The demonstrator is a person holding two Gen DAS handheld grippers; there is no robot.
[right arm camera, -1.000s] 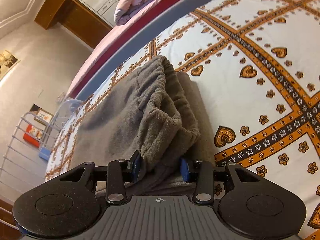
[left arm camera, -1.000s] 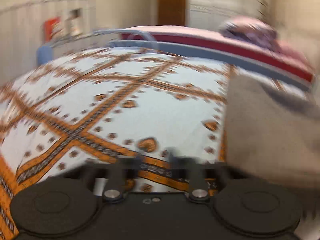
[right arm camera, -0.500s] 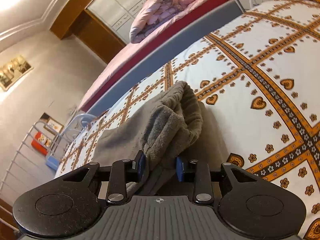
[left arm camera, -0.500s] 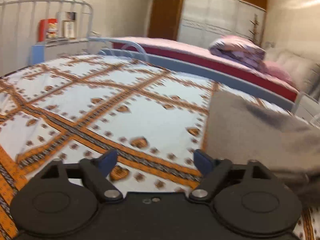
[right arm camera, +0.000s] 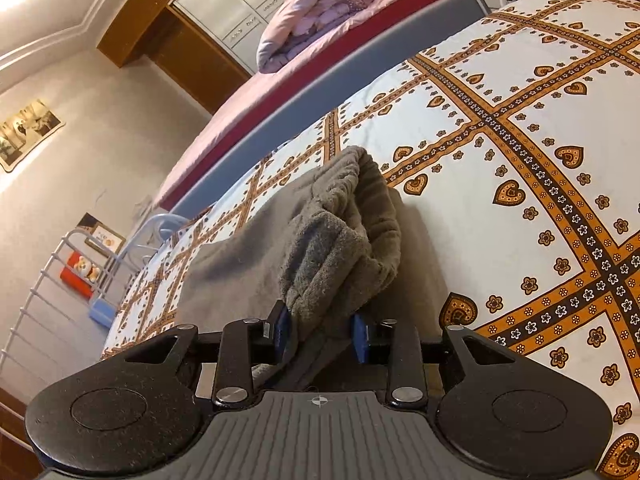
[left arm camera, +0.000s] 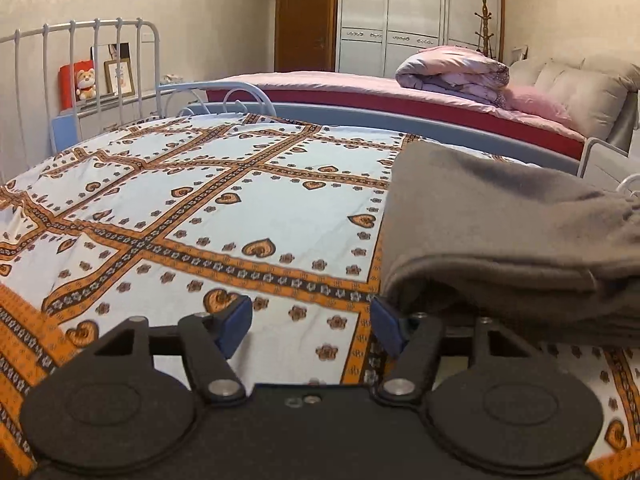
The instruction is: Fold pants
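The grey fleece pants [left arm camera: 500, 232] lie folded on the patterned bedspread [left arm camera: 240, 208], at the right of the left wrist view. My left gripper [left arm camera: 311, 326] is open and empty, low over the bedspread just left of the pants' near edge. In the right wrist view the pants [right arm camera: 256, 264] stretch away with the gathered waistband [right arm camera: 344, 248] bunched up. My right gripper [right arm camera: 320, 332] has its jaws around the waistband fold, with the blue pads [right arm camera: 282, 330] against the cloth.
A second bed with a pink sheet and a rolled quilt [left arm camera: 452, 72] stands beyond a grey-blue rail [left arm camera: 400, 124]. A white metal bed frame [left arm camera: 80, 72] and a shelf with a toy bear [left arm camera: 86, 84] are at the left. A wardrobe [left arm camera: 416, 36] lines the far wall.
My left gripper has opened and drawn back from the pants to the left. My right gripper has kept hold of the waistband and lifted it slightly, its jaws a little wider now.
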